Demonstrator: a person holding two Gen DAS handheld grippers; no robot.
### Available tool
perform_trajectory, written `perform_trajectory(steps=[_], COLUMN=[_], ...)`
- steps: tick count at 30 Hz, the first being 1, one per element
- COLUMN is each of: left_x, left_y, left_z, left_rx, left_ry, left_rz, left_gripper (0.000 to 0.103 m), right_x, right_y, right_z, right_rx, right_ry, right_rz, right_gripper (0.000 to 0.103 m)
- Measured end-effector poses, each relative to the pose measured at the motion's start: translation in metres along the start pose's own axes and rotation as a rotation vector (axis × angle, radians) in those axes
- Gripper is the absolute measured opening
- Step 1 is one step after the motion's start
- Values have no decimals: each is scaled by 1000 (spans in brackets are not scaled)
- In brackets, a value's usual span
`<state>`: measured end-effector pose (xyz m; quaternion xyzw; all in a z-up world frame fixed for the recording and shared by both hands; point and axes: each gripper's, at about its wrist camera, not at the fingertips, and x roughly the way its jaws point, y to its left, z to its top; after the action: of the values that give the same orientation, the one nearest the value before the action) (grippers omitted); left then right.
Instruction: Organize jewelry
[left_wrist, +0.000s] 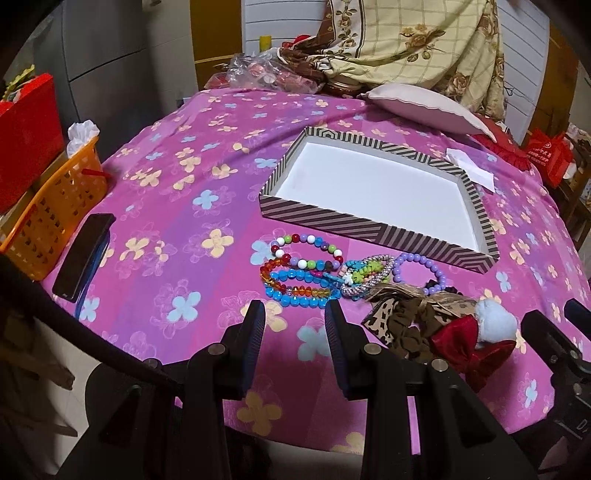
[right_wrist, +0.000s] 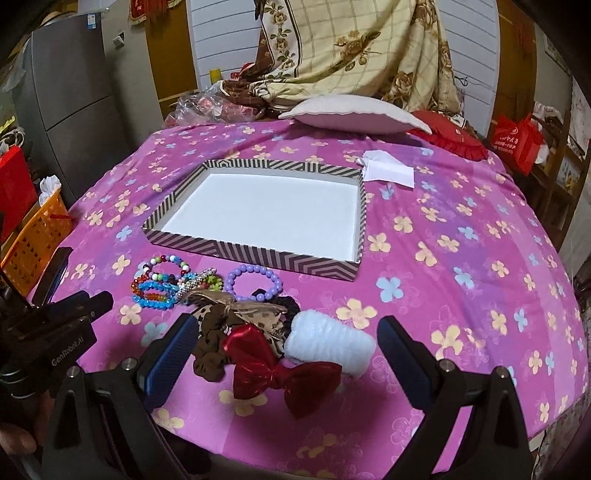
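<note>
A striped shallow box (left_wrist: 317, 218) with a white floor lies empty on the pink flowered cloth; it also shows in the right wrist view (right_wrist: 255, 255). In front of it lies a pile of bead bracelets (left_wrist: 299, 273) (right_wrist: 162, 284), a purple bead bracelet (left_wrist: 417, 267) (right_wrist: 255, 282), brown bows (left_wrist: 406, 317) (right_wrist: 236, 314), a red bow (left_wrist: 469, 343) (right_wrist: 280, 373) and a white fluffy piece (left_wrist: 493, 323) (right_wrist: 328, 341). My left gripper (left_wrist: 295, 321) is open and empty just before the blue bracelets. My right gripper (right_wrist: 286, 341) is open wide, its jaws on either side of the red bow and white piece.
An orange basket (left_wrist: 55, 210) and a dark phone (left_wrist: 83, 256) sit at the left edge. A pink pillow (left_wrist: 424, 107), a folded white paper (left_wrist: 471, 168), a plastic bag and a hanging quilt lie beyond the box. The table edge runs right below both grippers.
</note>
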<state>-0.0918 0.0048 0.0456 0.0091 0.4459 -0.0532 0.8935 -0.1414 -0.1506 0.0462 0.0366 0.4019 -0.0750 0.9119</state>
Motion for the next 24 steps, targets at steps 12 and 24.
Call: perform_trajectory(steps=[12,24], left_x=[-2,0], left_y=[1,-3], left_z=[-2,-4], left_rx=[-19,-11], left_ry=[17,25], left_rz=[-22,-21], left_gripper=[49,49], right_x=[0,11], right_y=[2,3], right_z=[-2,-5], right_rx=[-8,-5], right_ry=[12,56], right_rz=[-14,-10], right_gripper=[100,100])
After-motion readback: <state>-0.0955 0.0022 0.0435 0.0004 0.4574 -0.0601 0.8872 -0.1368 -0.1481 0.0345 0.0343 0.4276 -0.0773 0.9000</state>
